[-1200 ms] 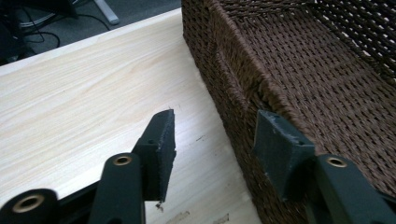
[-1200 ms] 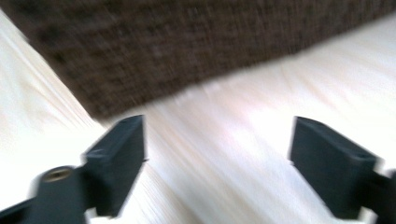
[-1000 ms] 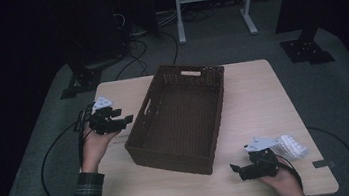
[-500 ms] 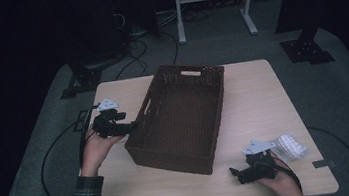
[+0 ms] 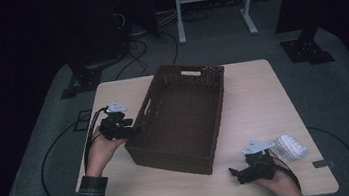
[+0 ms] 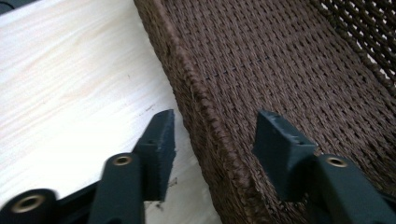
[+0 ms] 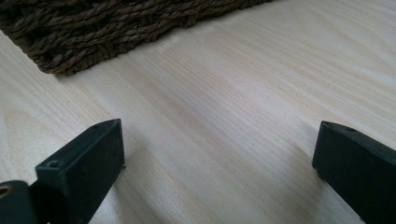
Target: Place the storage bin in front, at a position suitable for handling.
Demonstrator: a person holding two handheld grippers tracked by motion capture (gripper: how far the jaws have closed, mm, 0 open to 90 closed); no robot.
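1. The left claw (image 6: 212,140) straddles the left rim of the basket (image 6: 289,79), one jaw outside over the worktop (image 6: 70,79), the other inside against the weave. The jaws have just been closing on that rim, but the pads stand a little off it, so it is not gripped yet. Judging by this, the rim is the handhold for moving the basket.
2. The right claw (image 7: 217,163) is spread wide and empty, low over bare worktop, with the basket's near corner ahead of it, likely waiting to take the other side.
3. The basket (image 5: 180,117) sits empty at mid-worktop, turned slightly askew.
4. Against a second ago, the left claw (image 5: 128,130) has come in from beside the basket onto its rim; the right claw (image 5: 237,173) has hardly shifted.
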